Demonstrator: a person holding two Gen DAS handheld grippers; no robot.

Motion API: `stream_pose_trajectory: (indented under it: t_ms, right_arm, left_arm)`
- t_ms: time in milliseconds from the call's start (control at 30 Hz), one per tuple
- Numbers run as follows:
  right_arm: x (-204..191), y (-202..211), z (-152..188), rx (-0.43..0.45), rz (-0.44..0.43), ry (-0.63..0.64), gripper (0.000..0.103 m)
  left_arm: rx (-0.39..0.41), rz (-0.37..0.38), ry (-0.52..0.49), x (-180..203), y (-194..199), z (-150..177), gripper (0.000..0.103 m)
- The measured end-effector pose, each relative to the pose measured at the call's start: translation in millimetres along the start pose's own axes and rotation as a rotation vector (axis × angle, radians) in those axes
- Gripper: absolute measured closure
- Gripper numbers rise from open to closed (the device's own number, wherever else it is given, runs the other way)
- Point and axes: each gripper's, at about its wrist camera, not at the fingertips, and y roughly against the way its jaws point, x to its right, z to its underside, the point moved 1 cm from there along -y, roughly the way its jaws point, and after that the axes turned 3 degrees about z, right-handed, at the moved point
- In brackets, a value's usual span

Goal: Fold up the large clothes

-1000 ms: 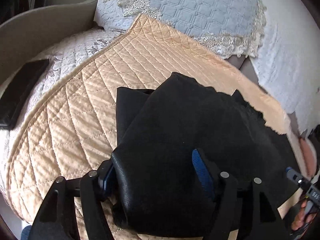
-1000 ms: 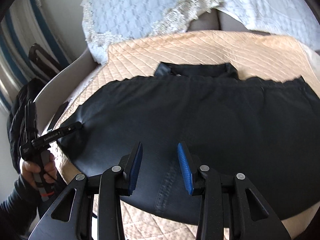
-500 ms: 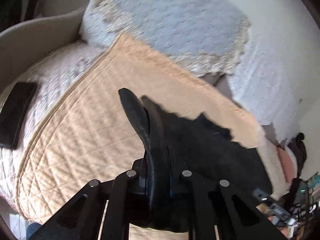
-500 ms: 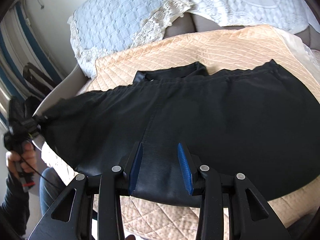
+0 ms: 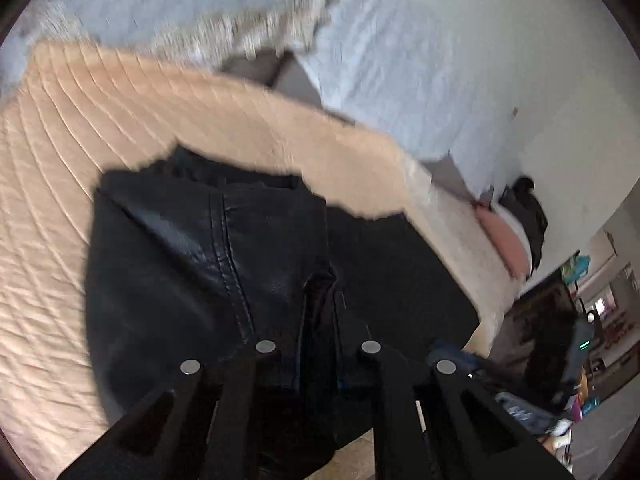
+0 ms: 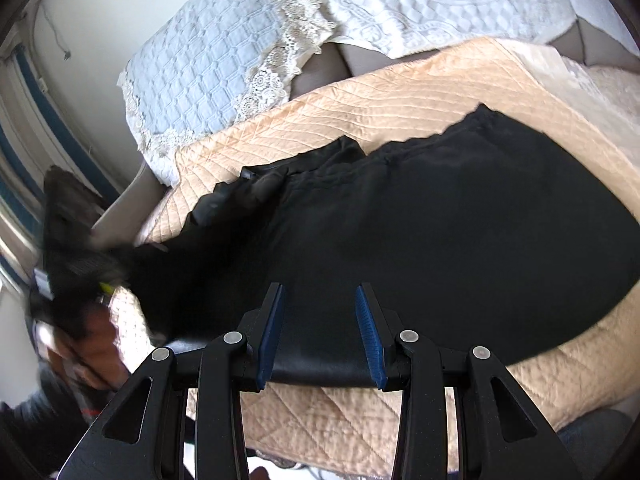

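Observation:
A large black garment [image 6: 440, 220] lies spread on a peach quilted cover [image 6: 400, 92]. My left gripper [image 5: 318, 320] is shut on a fold of the black garment [image 5: 200, 260] and holds it raised above the cover; the fabric hides its pads. In the right wrist view that gripper shows as a blurred dark shape [image 6: 76, 280] at the left, with the garment's end lifted. My right gripper [image 6: 320, 328] is open, its blue pads [image 6: 366, 332] either side of the garment's near edge.
Pale blue and white quilted cushions with lace trim [image 6: 208, 64] lie behind the peach cover. A pink cushion [image 5: 504, 240] and dark clothing [image 5: 528, 212] sit at the far right. Room clutter [image 5: 580, 340] is beyond the edge.
My left gripper closed on the garment's end, lifted it and swung it right over the rest. The right gripper stayed open and came closer to the near edge.

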Motion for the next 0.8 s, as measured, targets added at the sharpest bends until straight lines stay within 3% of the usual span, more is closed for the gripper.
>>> stream_pose_trajectory:
  t_ms: [100,167,300,433,567,800]
  right_arm:
    - [5,-1,3,-0.022,-0.039,-0.042,0.064]
    - [5,-2,2,-0.027,-0.075,-0.071,0.057]
    - [-2,-12,-5,-0.049,-0.163,-0.114,0.053]
    - [-20,-34,-19,-0.084,-0.250,-0.125,0.048]
    - [-36,-71,-36,-0.141,-0.280,-0.113,0.047]
    - [-56,-117,-52,-0.190,-0.261,-0.085,0.047]
  left_arm:
    - [-0.049,0.013,0.010,-2,-22,15,0.081]
    - [-0.038,0.025,-0.002,5,-14,18,0.078]
    - [-0.009,0.041,-0.062,21,25,22,0.073]
    - [0.114,-0.076,-0.100,11,68,21,0.060]
    - [0.128,-0.200,-0.059,-27,78,24,0.060]
    - [0.105,-0.212,-0.009,-54,68,37,0.060]
